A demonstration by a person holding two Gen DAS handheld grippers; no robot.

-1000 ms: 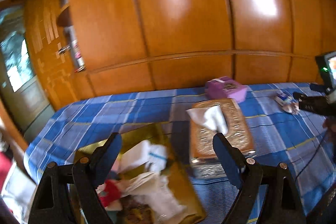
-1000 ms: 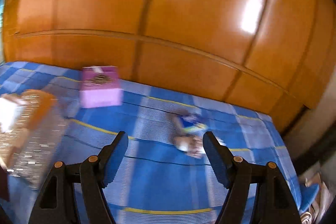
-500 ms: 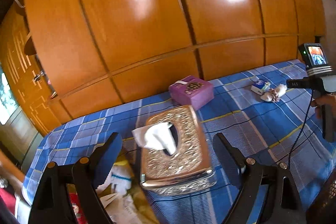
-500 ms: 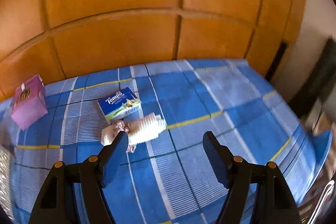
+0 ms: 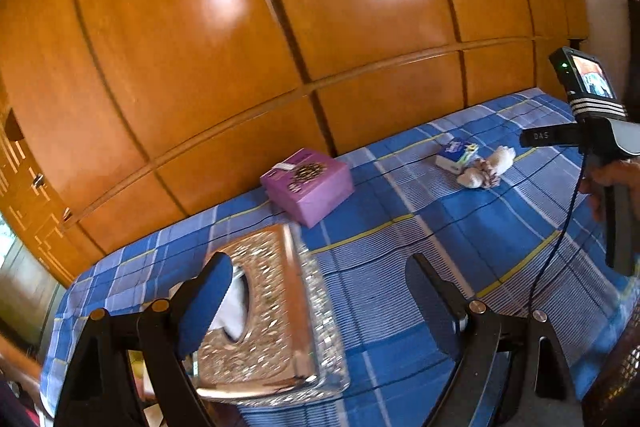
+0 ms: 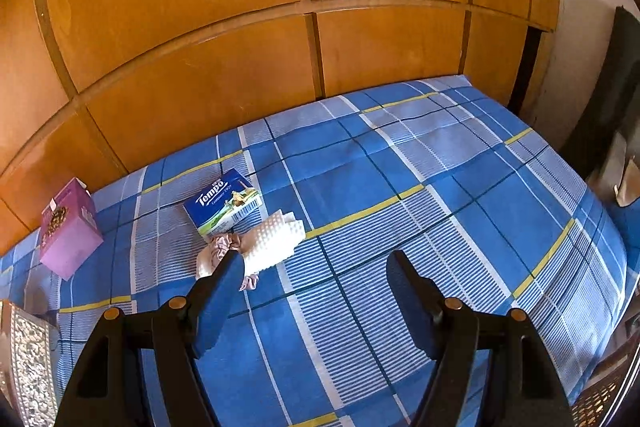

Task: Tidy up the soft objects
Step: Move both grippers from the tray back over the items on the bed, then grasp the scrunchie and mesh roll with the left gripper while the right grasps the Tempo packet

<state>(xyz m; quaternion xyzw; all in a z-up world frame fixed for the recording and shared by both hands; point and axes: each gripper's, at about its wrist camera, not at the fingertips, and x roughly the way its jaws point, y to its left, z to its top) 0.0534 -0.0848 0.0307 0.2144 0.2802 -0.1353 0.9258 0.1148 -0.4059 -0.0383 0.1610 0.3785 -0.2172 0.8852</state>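
A white bumpy cloth (image 6: 276,241) and a crumpled pink fabric piece (image 6: 218,253) lie together on the blue plaid cover (image 6: 400,155), beside a blue Tempo tissue pack (image 6: 224,201). My right gripper (image 6: 316,267) hovers open just right of them, and its left fingertip overlaps the pink piece in the picture. In the left wrist view the same cloth pile (image 5: 484,171) and Tempo pack (image 5: 456,153) sit far right. My left gripper (image 5: 316,275) is open and empty above the cover. A silver embossed tissue box (image 5: 272,307) with a white tissue lies behind its left finger.
A purple box (image 5: 308,183) (image 6: 68,231) stands near the glossy wooden wall (image 5: 280,47). A hand holds the right tool's body (image 5: 600,139), with its cable hanging down. The cover's right edge (image 6: 600,227) drops off toward dark furniture. The silver tissue box (image 6: 24,359) fills the lower left corner.
Both views swung right. The golden container of soft items left the left view and the tissue box slid under the left finger. The cloth pile and Tempo pack moved to the right gripper's left finger.
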